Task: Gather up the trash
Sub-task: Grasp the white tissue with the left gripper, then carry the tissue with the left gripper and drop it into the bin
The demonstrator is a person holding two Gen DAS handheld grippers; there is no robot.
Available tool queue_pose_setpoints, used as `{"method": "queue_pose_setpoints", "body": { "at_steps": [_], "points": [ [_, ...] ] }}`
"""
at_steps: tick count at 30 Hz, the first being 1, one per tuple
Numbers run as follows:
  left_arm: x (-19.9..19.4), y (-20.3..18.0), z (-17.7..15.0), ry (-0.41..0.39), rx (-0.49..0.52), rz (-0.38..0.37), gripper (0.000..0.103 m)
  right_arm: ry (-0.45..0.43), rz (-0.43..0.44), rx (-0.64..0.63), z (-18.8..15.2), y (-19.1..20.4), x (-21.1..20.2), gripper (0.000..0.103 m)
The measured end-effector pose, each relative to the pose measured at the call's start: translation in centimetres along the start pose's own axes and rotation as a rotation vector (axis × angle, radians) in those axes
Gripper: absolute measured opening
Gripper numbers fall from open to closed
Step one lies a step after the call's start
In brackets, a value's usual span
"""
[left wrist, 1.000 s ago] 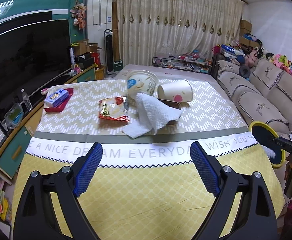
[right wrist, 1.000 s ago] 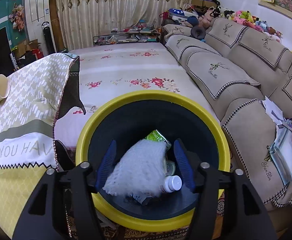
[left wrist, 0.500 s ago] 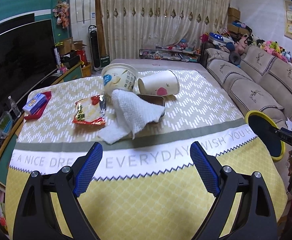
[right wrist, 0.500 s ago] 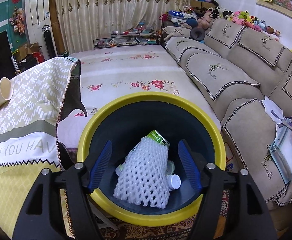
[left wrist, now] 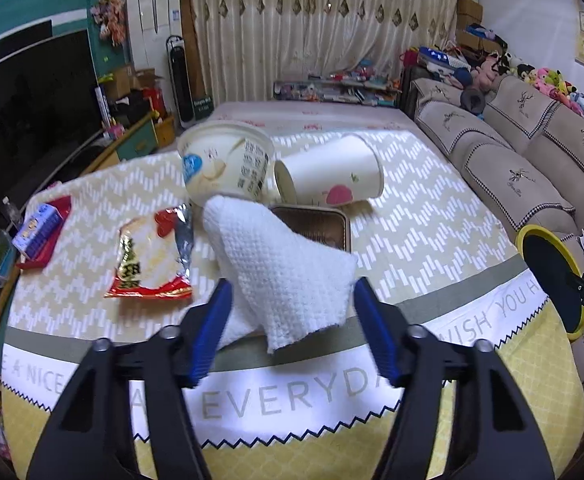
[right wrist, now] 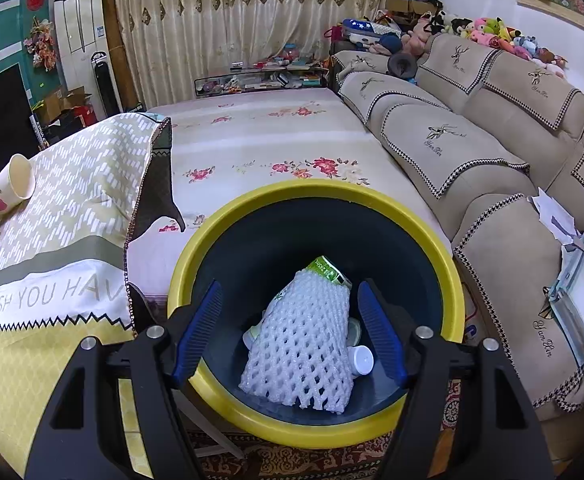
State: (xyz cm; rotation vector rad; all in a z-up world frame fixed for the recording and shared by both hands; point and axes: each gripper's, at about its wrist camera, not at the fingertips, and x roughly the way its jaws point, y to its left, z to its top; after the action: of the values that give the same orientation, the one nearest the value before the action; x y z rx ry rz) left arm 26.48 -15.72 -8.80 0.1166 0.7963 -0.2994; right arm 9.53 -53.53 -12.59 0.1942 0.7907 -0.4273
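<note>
In the left wrist view my left gripper [left wrist: 292, 322] is open, its blue fingers either side of the near end of a white waffle cloth [left wrist: 280, 264] draped over a brown tray [left wrist: 315, 224]. Behind lie an instant-noodle tub [left wrist: 228, 164], a tipped paper cup [left wrist: 331, 176] and a red snack wrapper [left wrist: 148, 260]. In the right wrist view my right gripper [right wrist: 290, 330] is open and empty above the yellow-rimmed bin [right wrist: 220, 396], which holds white foam netting [right wrist: 299, 352], a green carton and a small bottle.
The table [left wrist: 292, 412] has a yellow and white cloth. A blue box [left wrist: 38, 230] on a red tray sits at its left. The bin [left wrist: 531, 236] stands off the table's right edge. A sofa [right wrist: 491, 128] runs along the right; a TV [left wrist: 32, 92] stands at the left.
My left gripper has moved forward to the white cloth and narrowed around its near end. My right gripper released the foam netting into the bin and lifted slightly.
</note>
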Motion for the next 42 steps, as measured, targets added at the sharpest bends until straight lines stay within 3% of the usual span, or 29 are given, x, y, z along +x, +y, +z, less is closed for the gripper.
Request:
{"method": "queue_pose_setpoints", "body": {
  "at_steps": [3,5,7,12,22,31,35,42],
  "points": [
    [0.5,0.0,-0.3,0.009,0.000,-0.009,0.033,0.001,0.003,0.004,0.0,0.0,0.2,0.067],
    [0.4,0.1,-0.5,0.002,-0.004,-0.024,0.011,0.001,0.004,0.006,-0.1,0.1,0.2,0.067],
    [-0.4,0.0,-0.6,-0.034,0.008,-0.030,0.005,0.003,0.007,0.006,-0.2,0.1,0.3,0.067],
    [-3.5,-0.3,-0.1,-0.111,0.045,0.005,0.004,0.002,0.013,0.002,-0.4,0.2,0.1,0.067],
    [-11.6,-1.9,4.0,-0.180,0.126,-0.061,0.004,-0.053,0.016,0.026,-0.5,-0.9,-2.3,0.067],
    [-15.1,-8.2,8.6,-0.216,0.247,-0.115,0.004,-0.101,0.002,0.067,-1.2,-4.0,-4.5,0.069],
    [-14.5,-13.3,8.5,-0.192,0.305,-0.206,0.004,-0.113,-0.005,0.091,-1.6,-5.6,-5.3,0.070],
    [-10.4,-24.4,6.1,-0.078,0.388,-0.429,0.004,-0.131,-0.030,0.125,-2.4,-8.3,-6.4,0.070]
  ]
}}
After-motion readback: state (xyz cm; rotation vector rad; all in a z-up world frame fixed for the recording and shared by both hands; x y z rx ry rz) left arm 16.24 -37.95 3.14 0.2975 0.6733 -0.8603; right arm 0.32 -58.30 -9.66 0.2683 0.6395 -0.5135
